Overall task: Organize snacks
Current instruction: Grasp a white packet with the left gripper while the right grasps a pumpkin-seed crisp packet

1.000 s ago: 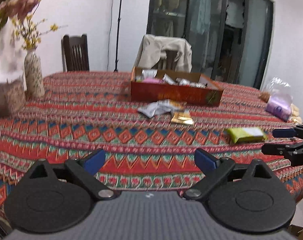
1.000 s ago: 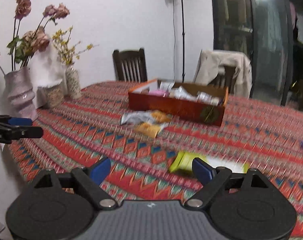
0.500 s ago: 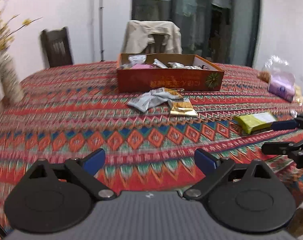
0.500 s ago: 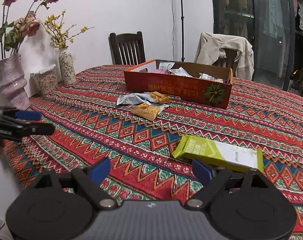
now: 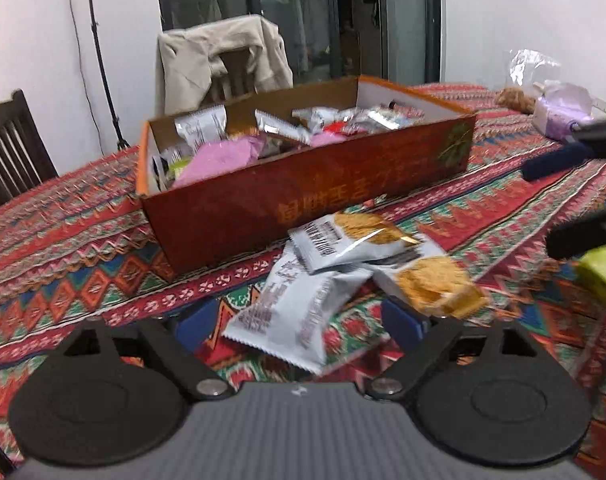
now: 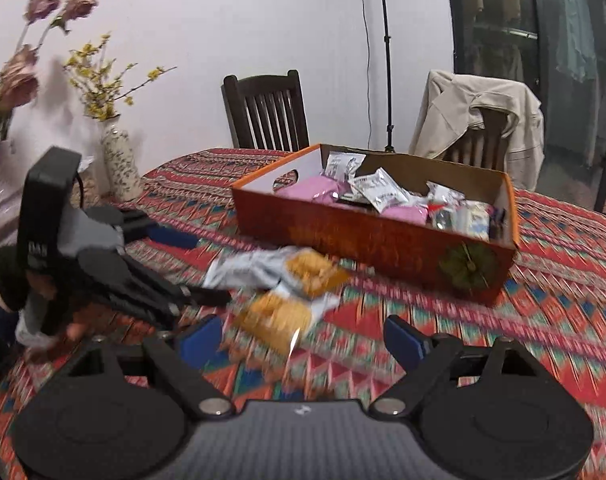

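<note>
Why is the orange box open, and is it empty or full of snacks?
Why, the pictures cannot tell. The orange box is open-topped with no lid in view, and partly filled: wrapped snacks and pink packets lie inside.

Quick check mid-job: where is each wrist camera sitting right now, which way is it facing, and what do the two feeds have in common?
Left wrist: sits behind the left gripper, jaws closing around a white snack packet, facing the orange box; the right gripper enters from the right.
Right wrist: sits behind the open right gripper, facing the box from its other corner; the left gripper shows at left.
Shared: box, loose packets, patterned tablecloth, jacket-draped chair.
</note>
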{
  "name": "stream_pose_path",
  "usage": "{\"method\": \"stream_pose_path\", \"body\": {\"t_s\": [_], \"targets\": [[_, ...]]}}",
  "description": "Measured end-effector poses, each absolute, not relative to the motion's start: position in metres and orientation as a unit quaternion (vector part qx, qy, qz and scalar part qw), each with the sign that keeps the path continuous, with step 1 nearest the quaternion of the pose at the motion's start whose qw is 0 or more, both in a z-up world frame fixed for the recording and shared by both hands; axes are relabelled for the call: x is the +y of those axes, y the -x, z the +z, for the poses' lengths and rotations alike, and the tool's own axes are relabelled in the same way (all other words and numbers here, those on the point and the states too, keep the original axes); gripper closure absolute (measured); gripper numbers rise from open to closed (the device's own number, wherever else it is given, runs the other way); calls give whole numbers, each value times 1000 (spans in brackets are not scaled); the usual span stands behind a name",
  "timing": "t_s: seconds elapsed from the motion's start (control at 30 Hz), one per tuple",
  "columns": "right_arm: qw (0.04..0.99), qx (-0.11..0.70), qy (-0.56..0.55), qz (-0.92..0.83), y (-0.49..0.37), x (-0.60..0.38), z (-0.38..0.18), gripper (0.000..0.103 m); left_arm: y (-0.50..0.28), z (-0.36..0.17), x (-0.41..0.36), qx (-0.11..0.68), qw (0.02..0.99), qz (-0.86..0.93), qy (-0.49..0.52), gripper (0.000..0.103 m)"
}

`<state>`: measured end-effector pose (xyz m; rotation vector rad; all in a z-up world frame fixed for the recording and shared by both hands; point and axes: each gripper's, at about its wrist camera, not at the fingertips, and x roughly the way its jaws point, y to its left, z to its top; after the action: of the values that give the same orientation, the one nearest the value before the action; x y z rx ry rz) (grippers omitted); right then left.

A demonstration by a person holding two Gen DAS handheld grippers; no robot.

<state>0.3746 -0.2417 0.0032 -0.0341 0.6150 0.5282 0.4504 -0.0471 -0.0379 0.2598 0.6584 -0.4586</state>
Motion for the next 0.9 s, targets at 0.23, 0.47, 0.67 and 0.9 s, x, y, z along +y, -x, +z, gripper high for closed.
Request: {"method": "stream_pose_path", "body": {"t_s": [0.23, 0.47, 0.67, 0.9], "targets": [[897, 334, 36, 285, -456, -197, -6, 16, -457, -46, -42, 305, 909, -263, -101, 60], [863, 378, 59, 331, -509, -158, -29, 21, -429, -38, -24, 328, 914, -222, -89, 61], [853, 377, 78, 351, -507, -148, -35, 20, -393, -24, 14, 308, 938, -155, -27, 61], [831, 371, 125, 395, -480, -129, -33, 19, -348, -9, 40, 282, 951, -121, 43, 61]]}}
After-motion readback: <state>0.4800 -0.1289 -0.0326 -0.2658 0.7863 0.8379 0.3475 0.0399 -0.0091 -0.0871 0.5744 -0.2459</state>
